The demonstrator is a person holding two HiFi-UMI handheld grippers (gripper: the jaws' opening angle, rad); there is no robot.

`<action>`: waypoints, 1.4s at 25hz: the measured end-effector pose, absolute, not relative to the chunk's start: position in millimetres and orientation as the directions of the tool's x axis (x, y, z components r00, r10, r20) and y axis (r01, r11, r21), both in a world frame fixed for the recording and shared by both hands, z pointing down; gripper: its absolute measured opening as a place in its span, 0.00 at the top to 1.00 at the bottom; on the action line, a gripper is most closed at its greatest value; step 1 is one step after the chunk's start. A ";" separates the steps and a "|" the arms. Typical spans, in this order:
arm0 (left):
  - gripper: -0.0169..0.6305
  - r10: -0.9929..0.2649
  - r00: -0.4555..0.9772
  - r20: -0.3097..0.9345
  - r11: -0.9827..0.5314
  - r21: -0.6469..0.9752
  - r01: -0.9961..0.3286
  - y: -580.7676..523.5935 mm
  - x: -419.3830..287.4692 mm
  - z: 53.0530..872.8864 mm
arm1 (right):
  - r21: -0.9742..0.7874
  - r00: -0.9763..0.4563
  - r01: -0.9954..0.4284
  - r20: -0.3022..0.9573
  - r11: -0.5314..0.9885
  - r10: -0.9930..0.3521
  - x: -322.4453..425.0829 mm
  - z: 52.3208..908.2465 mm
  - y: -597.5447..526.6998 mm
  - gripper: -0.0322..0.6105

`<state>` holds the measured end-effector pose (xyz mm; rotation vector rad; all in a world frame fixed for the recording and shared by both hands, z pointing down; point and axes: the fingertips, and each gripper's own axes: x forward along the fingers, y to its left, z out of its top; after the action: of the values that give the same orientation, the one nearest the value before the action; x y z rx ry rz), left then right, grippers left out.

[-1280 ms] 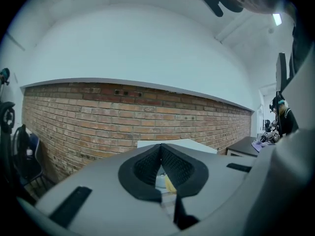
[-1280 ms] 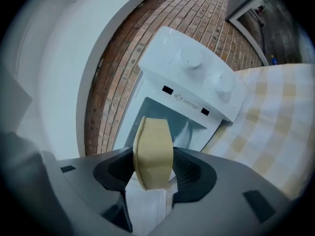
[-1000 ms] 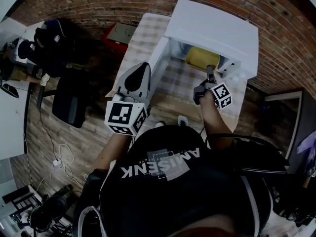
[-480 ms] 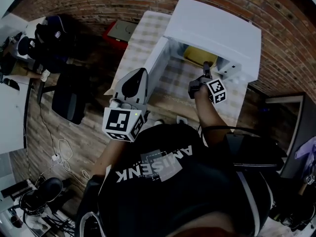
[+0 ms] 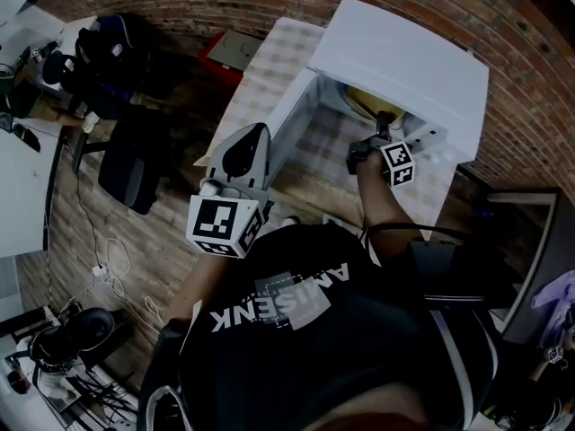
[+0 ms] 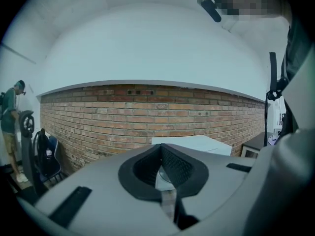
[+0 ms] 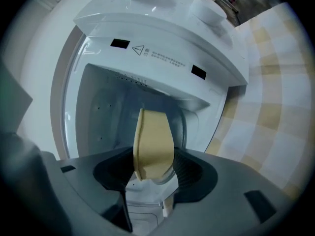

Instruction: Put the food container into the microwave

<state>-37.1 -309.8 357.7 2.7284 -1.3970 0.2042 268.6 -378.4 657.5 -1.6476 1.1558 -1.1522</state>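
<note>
The white microwave [image 5: 404, 61] stands on the checked table with its door [image 5: 292, 119] swung open to the left. My right gripper [image 5: 379, 137] is at the mouth of the cavity, shut on the yellow food container [image 5: 370, 102], which pokes in under the microwave's top. In the right gripper view the container [image 7: 153, 144] sits edge-on between the jaws of the right gripper [image 7: 155, 173], in front of the white cavity [image 7: 108, 112]. My left gripper [image 5: 244, 151] hangs to the left of the door. In its own view the left gripper [image 6: 161, 168] is shut on nothing.
The checked tablecloth [image 5: 269, 70] runs left of and under the microwave. A red-edged flat object [image 5: 225, 50] lies at the table's far end. A black chair [image 5: 130, 164] stands to the left on the wooden floor. A brick wall [image 6: 147, 117] runs behind; a person [image 6: 10, 117] stands far left.
My right gripper has pushed forward with the yellow container, which now lies deeper under the microwave's top. The left gripper has hardly moved.
</note>
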 end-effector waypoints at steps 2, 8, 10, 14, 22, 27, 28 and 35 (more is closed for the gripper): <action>0.95 -0.810 0.567 0.152 -0.574 -0.002 -0.819 -309.9 -38.3 358.1 | -0.936 0.155 -0.229 0.235 -0.267 -0.959 264.8 661.4 -384.0 0.55; 0.95 -0.827 0.539 0.157 -0.547 -0.008 -0.837 -311.9 -43.7 359.3 | -0.940 0.128 -0.209 0.248 -0.270 -0.960 254.6 669.2 -396.5 0.54; 0.95 -0.835 0.527 0.159 -0.535 -0.010 -0.845 -312.1 -45.8 358.8 | -0.936 0.126 -0.219 0.254 -0.277 -0.959 253.3 669.9 -398.0 0.54; 0.95 -0.839 0.520 0.161 -0.528 -0.006 -0.849 -313.5 -46.9 360.2 | -0.927 0.110 -0.246 0.265 -0.284 -0.958 250.2 669.9 -398.8 0.54; 0.95 -0.828 0.538 0.159 -0.546 -0.011 -0.837 -311.2 -42.1 360.3 | -0.917 0.110 -0.235 0.305 -0.323 -0.946 245.4 674.4 -396.9 0.52; 0.95 -0.835 0.527 0.158 -0.535 -0.009 -0.845 -309.6 -52.0 359.2 | -0.917 0.113 -0.227 0.311 -0.329 -0.944 243.7 677.2 -395.8 0.52; 0.95 -0.837 0.525 0.157 -0.533 -0.009 -0.846 -309.3 -54.0 359.0 | -0.917 0.113 -0.227 0.310 -0.328 -0.944 243.2 676.9 -396.3 0.52; 0.95 -0.835 0.530 0.152 -0.537 -0.012 -0.843 -303.7 -59.1 355.7 | -0.922 0.108 -0.210 0.311 -0.327 -0.944 239.7 673.8 -400.2 0.52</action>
<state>-59.1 -303.7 355.7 2.6918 -1.4783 0.2144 239.7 -400.2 673.8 -1.6567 1.1462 -1.2738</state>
